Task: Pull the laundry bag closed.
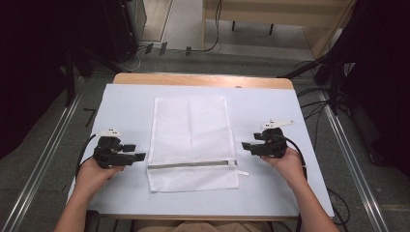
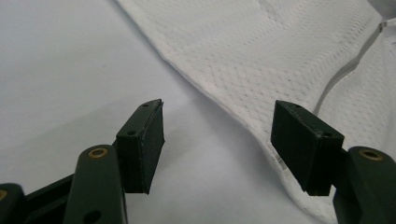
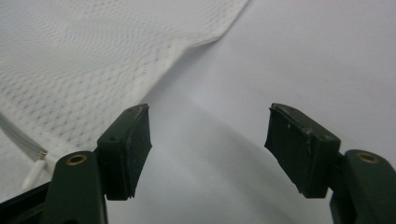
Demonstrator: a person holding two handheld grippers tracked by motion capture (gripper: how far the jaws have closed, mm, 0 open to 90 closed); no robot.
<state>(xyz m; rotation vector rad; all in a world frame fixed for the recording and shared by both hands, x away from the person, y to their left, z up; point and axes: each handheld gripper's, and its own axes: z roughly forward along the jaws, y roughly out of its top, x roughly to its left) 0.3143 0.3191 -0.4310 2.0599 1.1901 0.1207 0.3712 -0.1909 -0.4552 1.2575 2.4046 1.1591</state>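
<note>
From the high view, a white mesh bag (image 1: 192, 141) lies flat at the centre of the table (image 1: 270, 101), its long side running from 12 to 6 o'clock, with a grey zipper (image 1: 191, 165) crossing it near the 6 o'clock end and a small white pull tab (image 1: 243, 172) sticking out at the zipper's 3 o'clock end. The left tool (image 1: 137, 152) sits at the bag's 9 o'clock, just beside its edge, and the right tool (image 1: 247, 146) at its 3 o'clock, just beside that edge; both point inward. The table around the bag is bare, so nothing blocks either approach.

In the left gripper view, the left tool (image 2: 217, 144) has its jaws spread wide and holds nothing; the bag's hem (image 2: 233, 112) runs between them, with the zipper off at 2 o'clock.

In the right gripper view, the right tool (image 3: 210, 149) is likewise wide apart and empty, the bag's edge (image 3: 154, 70) at its 11 o'clock and the pull tab (image 3: 33, 175) at 9 o'clock.

The bag looks light, limp and thin: it will likely sag and fold when lifted, so a pinch on the stitched hem or a corner seems surest.
</note>
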